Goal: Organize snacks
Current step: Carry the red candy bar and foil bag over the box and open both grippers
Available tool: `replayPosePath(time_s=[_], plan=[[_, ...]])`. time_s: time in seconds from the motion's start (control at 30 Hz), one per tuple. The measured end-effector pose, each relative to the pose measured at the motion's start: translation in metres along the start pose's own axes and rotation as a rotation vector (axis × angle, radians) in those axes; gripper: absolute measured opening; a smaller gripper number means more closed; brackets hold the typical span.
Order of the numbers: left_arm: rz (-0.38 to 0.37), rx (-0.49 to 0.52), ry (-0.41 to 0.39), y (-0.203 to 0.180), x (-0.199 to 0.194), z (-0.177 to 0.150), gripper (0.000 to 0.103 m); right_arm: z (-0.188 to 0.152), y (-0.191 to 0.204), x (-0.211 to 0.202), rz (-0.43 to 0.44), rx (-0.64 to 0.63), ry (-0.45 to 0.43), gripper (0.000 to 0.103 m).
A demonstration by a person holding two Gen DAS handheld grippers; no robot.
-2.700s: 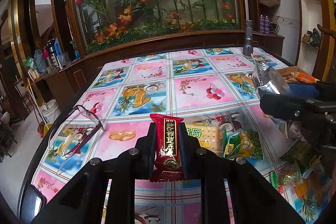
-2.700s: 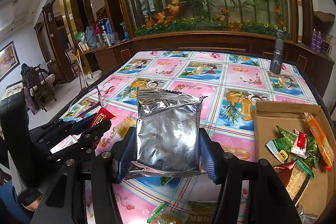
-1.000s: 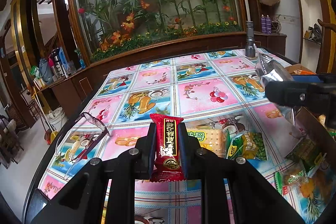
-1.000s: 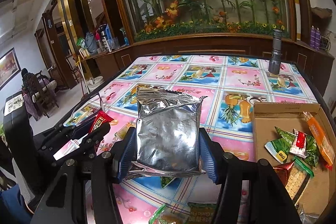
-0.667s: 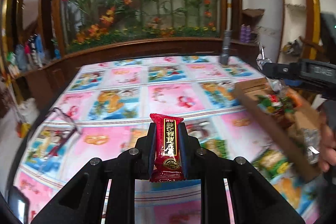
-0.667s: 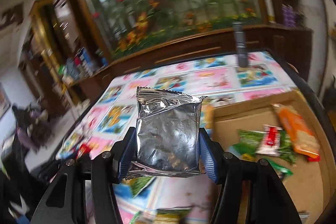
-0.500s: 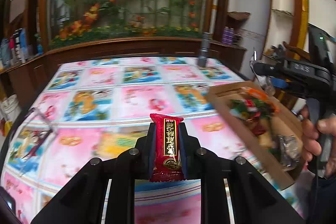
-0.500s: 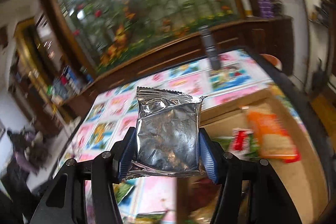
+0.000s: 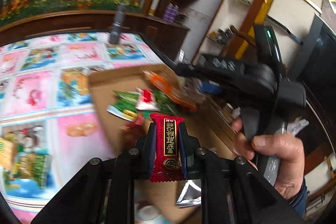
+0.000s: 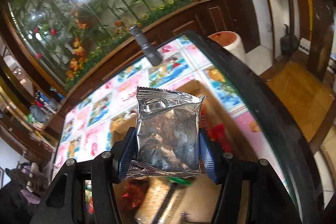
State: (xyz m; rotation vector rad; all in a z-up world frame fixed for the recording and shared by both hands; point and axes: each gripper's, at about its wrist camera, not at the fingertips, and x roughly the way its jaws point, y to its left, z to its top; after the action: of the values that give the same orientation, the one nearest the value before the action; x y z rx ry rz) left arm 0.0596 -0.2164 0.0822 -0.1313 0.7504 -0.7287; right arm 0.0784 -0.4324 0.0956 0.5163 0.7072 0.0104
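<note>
My left gripper [image 9: 167, 145] is shut on a small red candy packet [image 9: 167, 142] with gold writing, held upright over the near part of the cardboard box [image 9: 100, 81]. The box holds several snack packets: green ones [image 9: 126, 102], a red-and-white one [image 9: 146, 98] and an orange one [image 9: 168, 89]. My right gripper [image 10: 167, 152] is shut on a silver foil packet [image 10: 168, 131], tilted over the same box [image 10: 195, 87]. In the left wrist view, the right gripper's black body [image 9: 252, 81] sits at the right in a person's hand [image 9: 277, 154].
The table carries a fruit-patterned cloth [image 9: 31, 81] with loose snack packets [image 9: 29, 163] at its left. A dark flashlight [image 9: 117, 24] stands near the far edge. The table's dark rim [image 10: 241, 77] runs close on the right, with a wooden chair seat [image 10: 298, 98] and a bin [image 10: 229, 41] beyond.
Both grippers swung rightward from the loose snacks to over the cardboard box, each keeping its packet. The right gripper rolled, so its view now tilts.
</note>
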Motion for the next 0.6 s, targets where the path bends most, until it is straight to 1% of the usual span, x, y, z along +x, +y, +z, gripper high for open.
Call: replayPosePath(time_s=[0.07, 0.1, 0.2, 0.23, 0.3, 0.43, 0.5, 0.57, 0.6], plan=[[-0.012, 0.020, 0.026, -0.012, 0.011, -0.007, 0.019, 0.001, -0.005, 0.000, -0.013, -0.004, 0.019, 0.062], [-0.014, 0.034, 0.036, -0.014, 0.014, -0.009, 0.019, 0.000, -0.004, 0.003, -0.021, -0.026, 0.044, 0.062], [0.001, 0.062, 0.048, -0.019, 0.024, -0.013, 0.019, -0.002, -0.002, 0.001, -0.017, -0.059, 0.067, 0.062], [-0.005, 0.055, 0.059, -0.014, 0.027, -0.013, 0.019, -0.003, -0.002, 0.003, -0.019, -0.071, 0.076, 0.062], [-0.012, 0.038, 0.070, -0.016, 0.036, -0.012, 0.019, -0.008, 0.003, 0.011, -0.043, -0.132, 0.124, 0.062], [-0.024, 0.018, 0.088, -0.009, 0.042, -0.014, 0.019, -0.015, 0.010, 0.021, -0.096, -0.196, 0.161, 0.064], [-0.024, 0.026, 0.091, -0.015, 0.047, -0.015, 0.019, -0.017, 0.011, 0.025, -0.118, -0.207, 0.176, 0.064], [-0.023, 0.034, 0.091, -0.015, 0.046, -0.015, 0.019, -0.017, 0.010, 0.025, -0.123, -0.203, 0.172, 0.064], [-0.025, 0.036, 0.090, -0.015, 0.045, -0.014, 0.021, -0.016, 0.009, 0.024, -0.119, -0.194, 0.165, 0.064]])
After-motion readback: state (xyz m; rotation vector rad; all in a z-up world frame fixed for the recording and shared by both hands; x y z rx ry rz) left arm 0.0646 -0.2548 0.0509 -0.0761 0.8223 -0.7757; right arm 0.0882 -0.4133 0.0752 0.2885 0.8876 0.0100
